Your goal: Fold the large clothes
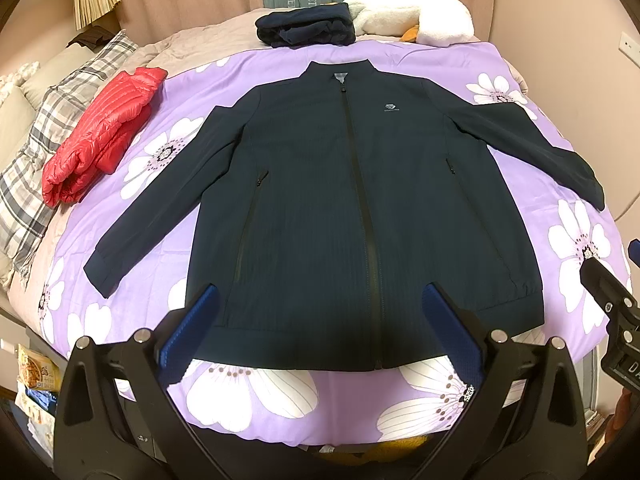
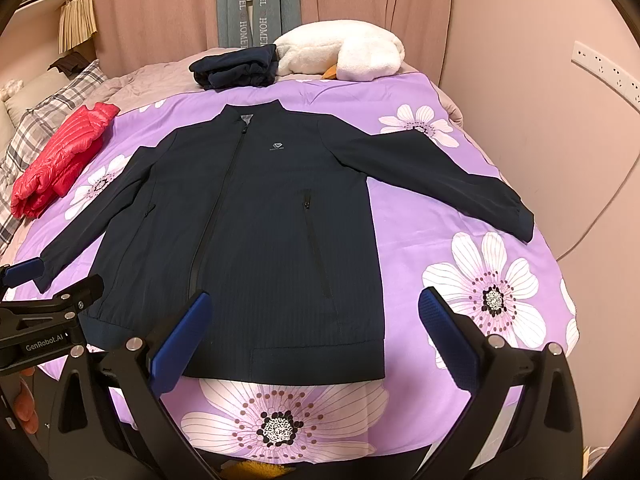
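Observation:
A dark navy zip jacket (image 1: pixel 340 208) lies flat and face up on the purple flowered bedspread (image 1: pixel 256 396), sleeves spread out to both sides, hem toward me. It also shows in the right wrist view (image 2: pixel 248 240). My left gripper (image 1: pixel 320 320) is open and empty, hovering above the jacket's hem. My right gripper (image 2: pixel 316 328) is open and empty above the hem's right corner. The right gripper also appears at the right edge of the left wrist view (image 1: pixel 616 300), and the left gripper appears at the left edge of the right wrist view (image 2: pixel 40 312).
A folded red puffer jacket (image 1: pixel 104 136) lies at the left by a plaid pillow (image 1: pixel 44 160). A folded dark garment (image 1: pixel 308 26) and a white plush toy (image 1: pixel 416 16) sit at the far end. A wall (image 2: pixel 540 120) runs along the bed's right side.

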The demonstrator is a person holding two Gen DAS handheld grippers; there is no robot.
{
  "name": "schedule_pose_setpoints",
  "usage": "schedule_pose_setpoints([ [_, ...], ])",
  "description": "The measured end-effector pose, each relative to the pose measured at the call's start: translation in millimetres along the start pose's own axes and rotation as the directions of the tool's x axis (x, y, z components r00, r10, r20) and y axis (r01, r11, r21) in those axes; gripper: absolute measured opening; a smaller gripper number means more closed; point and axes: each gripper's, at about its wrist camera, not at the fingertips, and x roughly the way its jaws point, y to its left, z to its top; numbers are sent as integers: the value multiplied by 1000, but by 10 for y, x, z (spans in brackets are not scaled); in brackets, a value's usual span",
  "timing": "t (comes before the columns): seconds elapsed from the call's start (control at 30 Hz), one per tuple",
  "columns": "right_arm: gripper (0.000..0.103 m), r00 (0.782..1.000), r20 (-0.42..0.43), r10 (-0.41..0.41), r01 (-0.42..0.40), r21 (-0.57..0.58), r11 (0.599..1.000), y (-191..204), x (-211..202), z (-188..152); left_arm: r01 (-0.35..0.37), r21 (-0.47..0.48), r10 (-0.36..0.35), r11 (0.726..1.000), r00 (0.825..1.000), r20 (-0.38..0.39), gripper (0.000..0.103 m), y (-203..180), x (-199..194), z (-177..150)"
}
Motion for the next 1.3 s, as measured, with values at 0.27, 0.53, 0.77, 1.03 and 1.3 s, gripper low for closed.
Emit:
schedule_pose_setpoints([
  [0.27,102,1000,-3,-2,2,-1,1000,16,9,-18,-1,0,1,1000,1000,-4,101,6,13,3],
  [0.53,102,1000,-5,-2,2,-2,1000,18,7,-15,-2,1,2,1000,1000,-4,101,9,15,1],
  [0.77,102,1000,-10,0,0,-3,1000,29,19,-32,-4,-3,4,1000,1000,-9,101,21,32,-12],
  [1.03,102,1000,-22,4,-4,-10,1000,76,62,-49,-2,-9,2,1000,1000,-14,101,52,80,-14],
  [1.3,102,943,94,320,-325,44,945,-34,14,-6,272,-217,-274,938,962,18,101,557,258,20],
])
